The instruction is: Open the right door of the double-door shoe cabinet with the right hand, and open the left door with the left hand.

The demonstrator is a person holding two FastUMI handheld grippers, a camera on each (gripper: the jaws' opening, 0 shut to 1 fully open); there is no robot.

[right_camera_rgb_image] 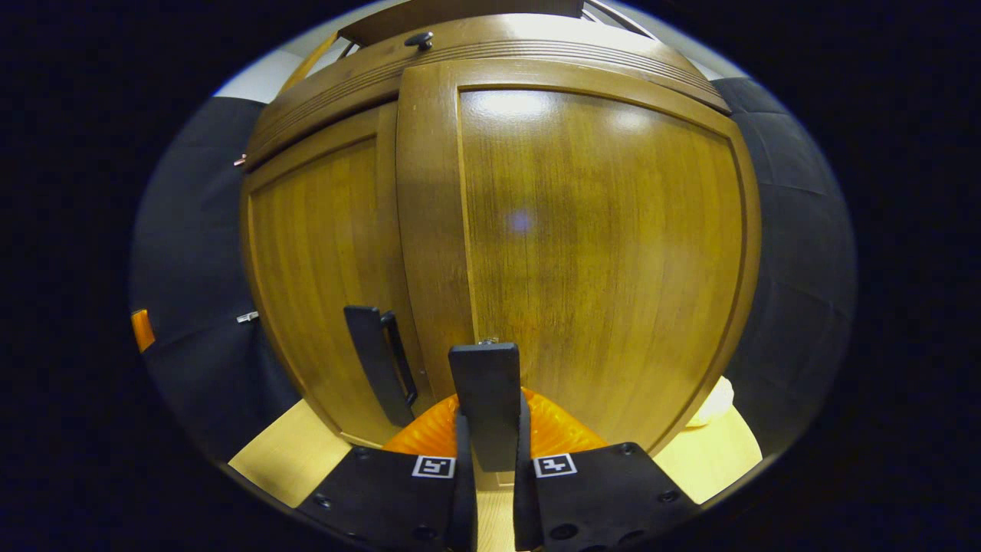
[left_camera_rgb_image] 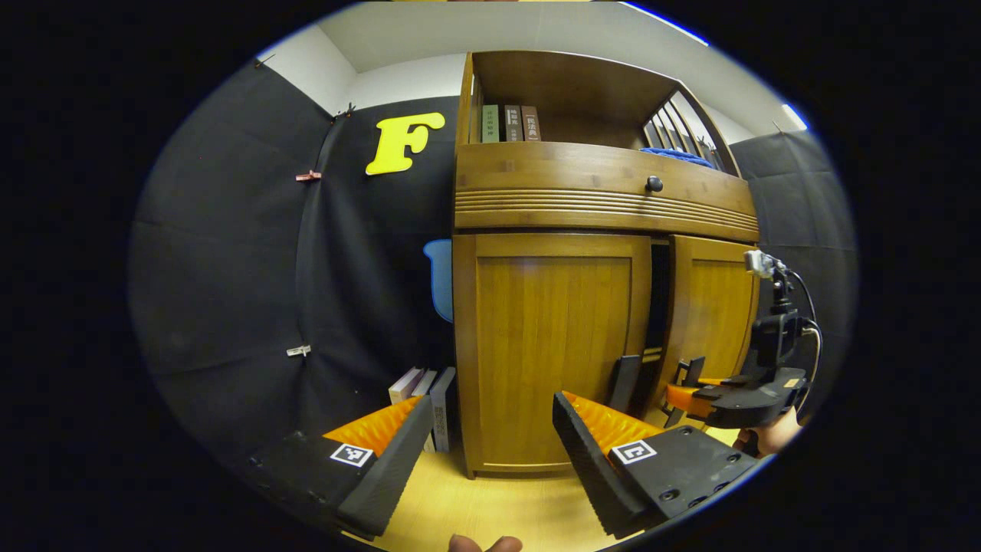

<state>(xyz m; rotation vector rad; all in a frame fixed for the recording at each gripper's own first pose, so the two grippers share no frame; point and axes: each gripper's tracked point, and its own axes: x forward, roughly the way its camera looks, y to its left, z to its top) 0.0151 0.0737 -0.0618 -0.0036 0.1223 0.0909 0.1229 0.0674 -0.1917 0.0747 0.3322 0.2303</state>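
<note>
The wooden shoe cabinet shows its left door (left_camera_rgb_image: pixel 552 345) closed and its right door (left_camera_rgb_image: pixel 709 322) slightly ajar, a dark gap between them. In the right gripper view my right gripper (right_camera_rgb_image: pixel 487 452) is shut on the right door's black vertical handle (right_camera_rgb_image: pixel 485 391), and the right door (right_camera_rgb_image: pixel 598 245) stands a little forward of the left door (right_camera_rgb_image: pixel 322 284). The left door's black handle (right_camera_rgb_image: pixel 375 364) hangs free. My left gripper (left_camera_rgb_image: pixel 490 429) is open, low in front of the left door and apart from its handle (left_camera_rgb_image: pixel 625 382). The right gripper (left_camera_rgb_image: pixel 690 391) is seen at the right door.
Above the doors runs a drawer with a black knob (left_camera_rgb_image: pixel 654 184). The open shelf holds books (left_camera_rgb_image: pixel 510 123) and a blue cloth (left_camera_rgb_image: pixel 674 156). More books (left_camera_rgb_image: pixel 425 391) stand on the light wooden floor (left_camera_rgb_image: pixel 475 506) left of the cabinet. A hand (left_camera_rgb_image: pixel 774 433) holds the right gripper.
</note>
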